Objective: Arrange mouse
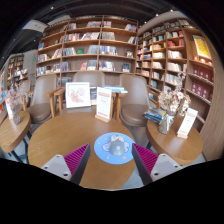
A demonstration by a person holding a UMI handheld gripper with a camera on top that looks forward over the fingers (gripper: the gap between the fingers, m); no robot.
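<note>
A pale grey mouse (pixel 118 147) lies on a round light-blue mouse mat (pixel 103 155) on a round wooden table (pixel 60 140). The mat and mouse sit just ahead of my gripper (pixel 112 163), between its two fingers. The pink-padded fingers (pixel 76 160) stand wide apart on either side of the mat, not touching the mouse. The gripper is open and holds nothing.
Standing cards and books (pixel 78 94) and a sign (pixel 104 103) stand at the table's far edge. A vase of flowers (pixel 170 105) and a card (pixel 188 122) sit on a table to the right. Chairs and tall bookshelves (pixel 90 45) lie beyond.
</note>
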